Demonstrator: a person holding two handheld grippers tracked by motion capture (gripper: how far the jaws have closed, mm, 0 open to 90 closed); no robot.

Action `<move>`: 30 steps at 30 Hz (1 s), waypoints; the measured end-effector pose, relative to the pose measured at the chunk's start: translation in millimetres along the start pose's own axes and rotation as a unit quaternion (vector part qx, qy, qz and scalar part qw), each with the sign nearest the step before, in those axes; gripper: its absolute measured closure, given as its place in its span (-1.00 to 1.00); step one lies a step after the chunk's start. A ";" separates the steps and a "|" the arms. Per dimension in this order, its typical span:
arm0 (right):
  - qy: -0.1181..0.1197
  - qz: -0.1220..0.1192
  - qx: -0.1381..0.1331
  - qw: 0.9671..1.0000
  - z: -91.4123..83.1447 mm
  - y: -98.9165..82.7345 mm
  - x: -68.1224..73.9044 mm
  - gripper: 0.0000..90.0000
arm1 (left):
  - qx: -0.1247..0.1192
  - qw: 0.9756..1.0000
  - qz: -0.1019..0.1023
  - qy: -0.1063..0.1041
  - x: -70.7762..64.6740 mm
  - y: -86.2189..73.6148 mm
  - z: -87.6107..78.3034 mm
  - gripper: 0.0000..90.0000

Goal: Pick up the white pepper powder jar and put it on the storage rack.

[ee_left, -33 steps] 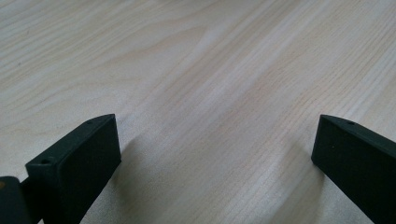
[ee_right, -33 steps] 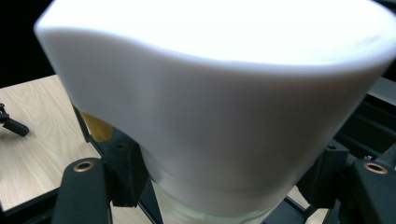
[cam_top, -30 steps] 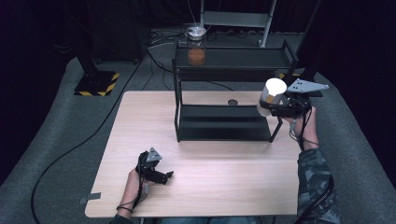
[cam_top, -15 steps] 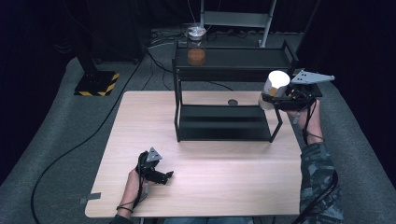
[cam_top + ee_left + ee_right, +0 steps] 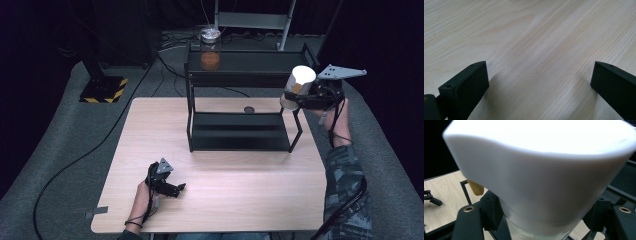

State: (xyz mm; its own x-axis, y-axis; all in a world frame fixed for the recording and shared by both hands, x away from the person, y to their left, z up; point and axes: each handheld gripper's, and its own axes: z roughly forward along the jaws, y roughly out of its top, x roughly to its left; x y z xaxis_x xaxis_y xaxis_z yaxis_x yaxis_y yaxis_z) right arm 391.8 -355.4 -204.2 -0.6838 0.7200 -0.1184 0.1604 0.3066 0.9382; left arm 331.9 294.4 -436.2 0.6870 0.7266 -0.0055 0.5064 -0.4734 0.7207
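My R gripper [image 5: 312, 95] clamps the white-lidded jar [image 5: 298, 86] up by the rack [image 5: 240, 75] top shelf, prob to shelve it, w/ L gripper [image 5: 167, 184] wide open, idle on table [image 5: 235, 197].

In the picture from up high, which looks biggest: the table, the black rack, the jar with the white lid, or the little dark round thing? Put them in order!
Biggest to smallest, as they look from the high view:
1. table
2. rack
3. jar, held up in the right claw
4. little round thing

The jar is raised nearer the camera, so it may look bigger than it is.
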 end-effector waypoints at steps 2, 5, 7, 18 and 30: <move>-0.002 0.000 -0.002 1.000 -1.7 4.5 -1.3 -0.34 | 0.000 1.000 0.000 0.000 -0.1 0.0 0.0 -0.98; -0.001 0.001 -0.004 1.000 -3.5 9.2 -3.4 -0.34 | 0.000 1.000 0.000 0.000 -0.1 0.0 0.0 -0.98; -0.002 0.001 -0.003 1.000 -4.1 13.3 -4.4 -0.34 | 0.000 1.000 0.000 0.000 0.0 0.0 0.0 -0.98; -0.010 0.004 -0.007 1.000 -6.1 28.0 -7.7 -0.34 | 0.000 1.000 0.000 0.000 -0.1 0.0 0.0 -0.98; -0.016 -0.003 -0.005 1.000 -7.9 47.8 -13.4 -0.34 | 0.000 1.000 0.000 0.000 -0.2 -0.1 -0.1 -0.98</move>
State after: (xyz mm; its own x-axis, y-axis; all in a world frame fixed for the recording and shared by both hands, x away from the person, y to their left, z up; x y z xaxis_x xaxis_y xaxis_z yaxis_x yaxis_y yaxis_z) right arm 403.0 -355.3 -155.2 -0.6616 0.7379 -0.1338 0.1498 0.3048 0.9406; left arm 331.7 294.3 -436.2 0.6862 0.7273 -0.0052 0.5069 -0.4730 0.7207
